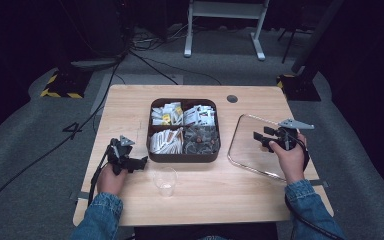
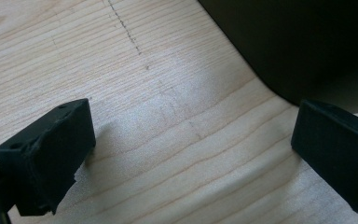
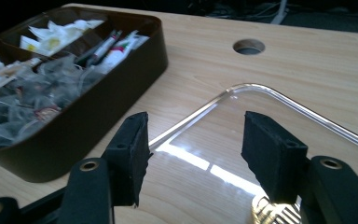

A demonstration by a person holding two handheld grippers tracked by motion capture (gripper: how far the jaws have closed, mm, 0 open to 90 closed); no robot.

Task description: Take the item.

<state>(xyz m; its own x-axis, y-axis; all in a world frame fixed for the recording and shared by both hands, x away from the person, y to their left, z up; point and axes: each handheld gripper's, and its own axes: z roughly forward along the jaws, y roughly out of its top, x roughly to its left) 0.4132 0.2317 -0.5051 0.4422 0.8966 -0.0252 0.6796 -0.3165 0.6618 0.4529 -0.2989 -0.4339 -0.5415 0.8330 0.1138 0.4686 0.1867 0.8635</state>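
Right gripper (image 1: 263, 137) held above the clear lid (image 1: 252, 147), jaws spread, nothing pinched between them. Lid lay flat on the table (image 1: 130, 105), well right of the dark tray (image 1: 152, 152), rounded corner toward the tray. Seen along the right gripper (image 3: 193, 154): lid's near rim (image 3: 279, 95) running below the gap, pads apparently clear of it, though hard to judge from that angle. Tray (image 3: 116, 88) off to the left there, packed with white sachets (image 3: 51, 39) and crumpled clear wrappers (image 3: 23, 100); cable hole (image 3: 249, 46) beyond in the tabletop.

Left gripper (image 1: 139, 163) rested low at the tray's near left corner, jaws wide apart over bare wood (image 2: 177, 126), gripping nothing; tray wall (image 2: 303, 42) just ahead, dark and rounded. Clear cup (image 1: 165, 180) stood upright near the front edge, close beside the left gripper, apart from the tray.
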